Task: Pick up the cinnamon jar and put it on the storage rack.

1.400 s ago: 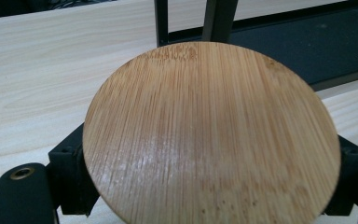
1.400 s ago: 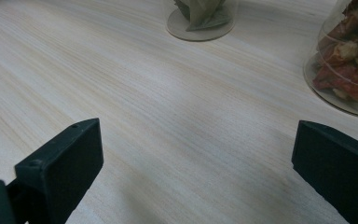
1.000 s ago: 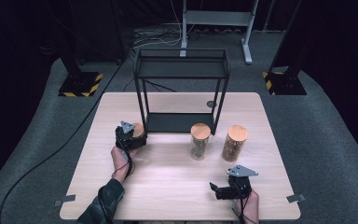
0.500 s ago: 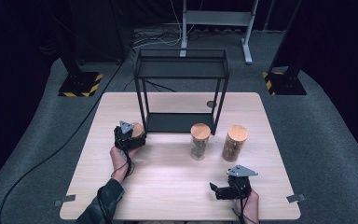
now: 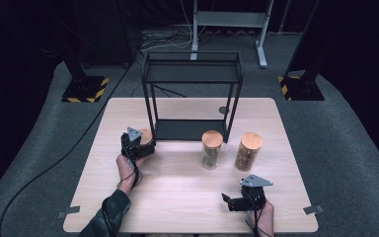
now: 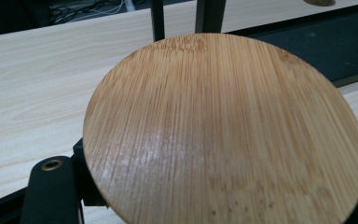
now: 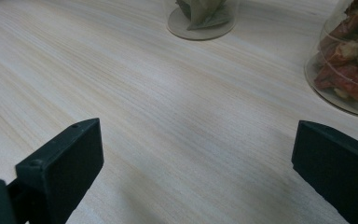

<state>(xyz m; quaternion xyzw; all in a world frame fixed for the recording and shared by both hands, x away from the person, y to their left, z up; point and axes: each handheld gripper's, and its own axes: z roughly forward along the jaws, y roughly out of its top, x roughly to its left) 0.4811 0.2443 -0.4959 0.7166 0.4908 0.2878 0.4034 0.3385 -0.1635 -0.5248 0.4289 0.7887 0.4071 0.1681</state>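
Note:
A jar with a round bamboo lid [image 5: 146, 136] stands by the front left leg of the black metal rack [image 5: 193, 65]. My left gripper [image 5: 136, 144] is shut on this jar; in the left gripper view the lid [image 6: 223, 130] sits close between the two black jaws. My right gripper [image 5: 231, 202] rests near the table's front right, open, with only bare wood between its fingers [image 7: 60, 163]. Two more bamboo-lidded jars stand in front of the rack: one with leaves [image 5: 211, 149] [image 7: 200, 14] and one with reddish-brown pieces [image 5: 248, 151] [image 7: 349, 70].
The light wooden table [image 5: 177, 197] has open surface between the two hands. The rack has a dark lower shelf [image 5: 187, 130] and an upper shelf. A small round disc [image 5: 223, 110] lies behind its right leg. Black stands and cables sit on the floor beyond.

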